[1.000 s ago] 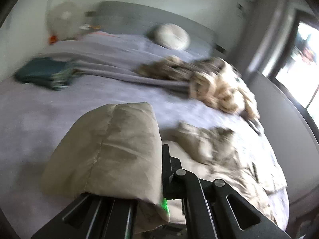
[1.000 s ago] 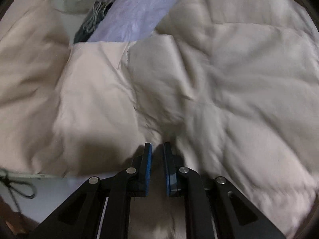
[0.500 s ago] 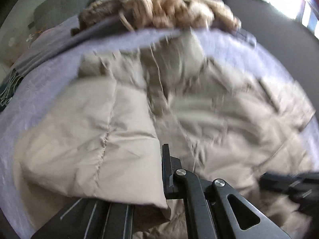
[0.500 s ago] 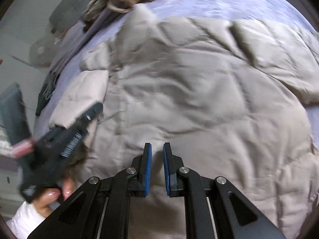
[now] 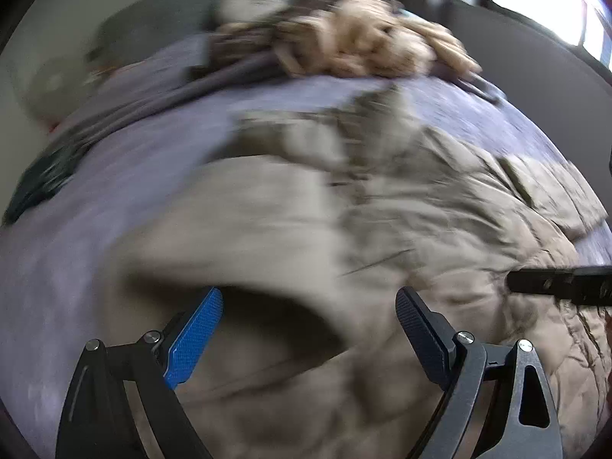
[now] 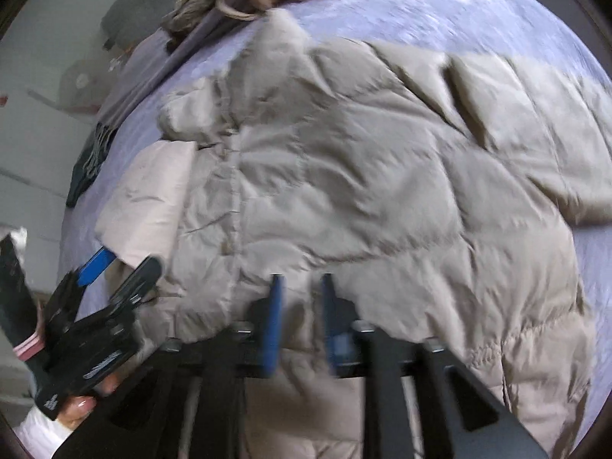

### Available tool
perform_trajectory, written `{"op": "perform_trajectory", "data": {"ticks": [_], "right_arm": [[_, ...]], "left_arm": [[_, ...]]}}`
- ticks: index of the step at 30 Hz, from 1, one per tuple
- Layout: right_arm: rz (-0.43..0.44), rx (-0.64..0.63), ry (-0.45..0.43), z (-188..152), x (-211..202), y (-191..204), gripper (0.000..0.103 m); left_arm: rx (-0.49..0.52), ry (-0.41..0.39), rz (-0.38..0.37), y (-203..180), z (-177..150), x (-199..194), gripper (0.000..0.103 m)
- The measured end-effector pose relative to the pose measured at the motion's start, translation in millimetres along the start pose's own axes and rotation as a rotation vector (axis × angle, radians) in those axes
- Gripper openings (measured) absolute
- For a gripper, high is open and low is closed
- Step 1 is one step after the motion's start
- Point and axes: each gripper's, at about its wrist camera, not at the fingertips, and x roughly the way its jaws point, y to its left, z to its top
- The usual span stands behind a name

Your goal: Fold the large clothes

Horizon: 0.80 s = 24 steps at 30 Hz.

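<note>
The left tool (image 5: 309,308) has its jaws opening wide, and its blue pads (image 5: 193,338) press on nothing; a fold of the beige padded coat (image 5: 401,206) lies loose between them (this part is blurred). In the right wrist view the same left tool (image 6: 118,264) stands at the coat's left edge, just beside the paler folded sleeve (image 6: 153,199), and the person's hand (image 6: 82,401) holds its handle, with a white sleeve below.

The right tool (image 6: 299,287) has its jaws opening too. They stand partly apart over the near hem of the coat, and some cloth shows in the gap between them, but the pads do not squeeze it. A dark finger of this right tool (image 5: 562,285) enters the left wrist view from the right side, over the coat.

The coat lies spread on the bed (image 6: 440,11), which has a lilac cover, and it takes most of the near half. Its left edge is doubled over, and its right sleeve reaches toward the right side of the bed. Bare cover shows beyond the collar and along the left side. At the far end lies a fluffy cream and brown pile (image 5: 367,42), well apart from the coat, and a dark folded garment (image 6: 86,168) lies near the left border of the bed.
</note>
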Motion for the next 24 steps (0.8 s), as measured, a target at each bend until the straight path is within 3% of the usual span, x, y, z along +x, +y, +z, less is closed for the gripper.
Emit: {"op": "perform_trajectory", "data": {"ticks": [1,2,7,11,14,16,20,21,23,24], "right_arm": [[-0.004,-0.031,-0.011,2.7,-1.9,10.4,0.069],[0.003,-0.067,-0.029,3.9,-5.5,20.8,0.073],[-0.007,-0.37,-0.074,7.4,-0.2,108.9,0.073],[-0.108,-0.602,-0.088,-5.8,20.9,171.2,0.073],[-0.207,-0.74,-0.09,-15.9,45.9,203.8,0.073],[-0.282,-0.802,-0.105,-17.2,62.7,218.0,0.073],[-0.391,-0.809,-0.163,-2.9,83.3,222.8,0.072],[-0.409,-0.782,-0.18,3.2,80.2,217.3,0.067],[-0.4,-0.65,-0.241,20.0,62.6,197.1,0.015],[-0.384,-0.56,-0.259,29.0,53.4,182.5,0.013]], "left_arm": [[-0.032,0.002,0.03,19.3,-4.3,-4.6,0.093],[-0.064,0.014,0.063,39.0,-12.5,-10.2,0.093],[-0.21,0.121,0.232,121.2,-57.2,-12.3,0.093],[-0.201,0.186,0.259,135.2,-84.4,7.9,0.093],[-0.197,0.169,0.284,134.1,-81.6,27.6,0.093],[-0.256,0.149,0.312,143.4,-75.1,38.1,0.093],[-0.358,0.127,0.37,166.4,-65.0,50.4,0.093],[-0.36,0.125,0.382,168.7,-63.4,52.4,0.093],[-0.352,0.124,0.381,170.4,-62.6,55.7,0.093],[-0.341,0.121,0.382,169.9,-62.2,57.7,0.093]]}}
